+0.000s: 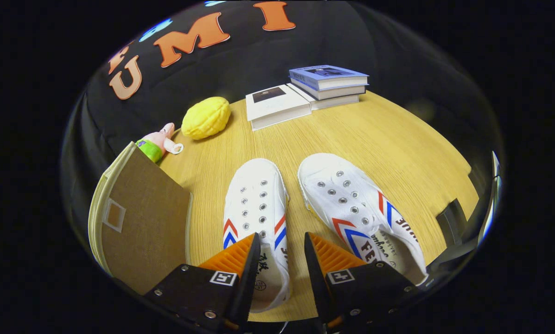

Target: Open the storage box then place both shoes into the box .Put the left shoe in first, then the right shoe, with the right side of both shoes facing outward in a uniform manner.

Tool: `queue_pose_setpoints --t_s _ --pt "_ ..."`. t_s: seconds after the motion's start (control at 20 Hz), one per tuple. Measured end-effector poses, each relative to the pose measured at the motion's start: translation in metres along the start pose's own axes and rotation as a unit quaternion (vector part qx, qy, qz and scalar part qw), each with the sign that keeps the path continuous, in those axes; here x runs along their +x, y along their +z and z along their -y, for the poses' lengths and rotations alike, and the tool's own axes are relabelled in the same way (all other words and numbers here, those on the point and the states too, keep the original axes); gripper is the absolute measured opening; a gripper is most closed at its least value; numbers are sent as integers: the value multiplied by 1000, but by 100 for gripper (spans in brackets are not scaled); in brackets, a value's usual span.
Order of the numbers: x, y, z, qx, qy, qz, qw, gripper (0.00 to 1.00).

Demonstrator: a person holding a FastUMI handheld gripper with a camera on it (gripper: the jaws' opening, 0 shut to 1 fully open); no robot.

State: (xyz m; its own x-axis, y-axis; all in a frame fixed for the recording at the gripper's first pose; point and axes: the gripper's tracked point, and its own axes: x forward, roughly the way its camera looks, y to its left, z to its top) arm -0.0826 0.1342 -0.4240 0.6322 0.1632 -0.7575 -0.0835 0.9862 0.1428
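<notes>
Two white canvas shoes with red and blue chevrons lie side by side on the wooden table (pixel 398 153), toes pointing away from me. My gripper (pixel 282 247) is open and low over the heel end of the left-hand shoe (pixel 256 199). One finger sits over that shoe's opening and the other just outside its right wall, so the wall lies between them. I cannot tell whether they touch it. The right-hand shoe (pixel 351 204) lies just right of the fingers, angled slightly outward. A brown fabric storage box (pixel 143 222) with cream trim stands to the left of the shoes, lid closed.
Beyond the shoes lie a yellow lumpy soft toy (pixel 206 118), a pink and green plush (pixel 156 144) behind the box, a white book (pixel 277 105) and a small stack of books (pixel 329 83). A dark object (pixel 453 220) sits at the table's right edge.
</notes>
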Motion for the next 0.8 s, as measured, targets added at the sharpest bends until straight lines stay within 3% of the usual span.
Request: queue_pose_setpoints --t_s 0.3,0.45,0.65,0.75,0.8 --pt "11 -11 -1 -24 -5 -14 1000 48" --pt "12 -11 -5 -1 13 -28 1000 43" --pt "11 -9 -6 33 23 -15 999 11" --pt "10 -8 -8 44 26 -7 999 1" --pt "7 -8 -10 46 27 -6 999 1"
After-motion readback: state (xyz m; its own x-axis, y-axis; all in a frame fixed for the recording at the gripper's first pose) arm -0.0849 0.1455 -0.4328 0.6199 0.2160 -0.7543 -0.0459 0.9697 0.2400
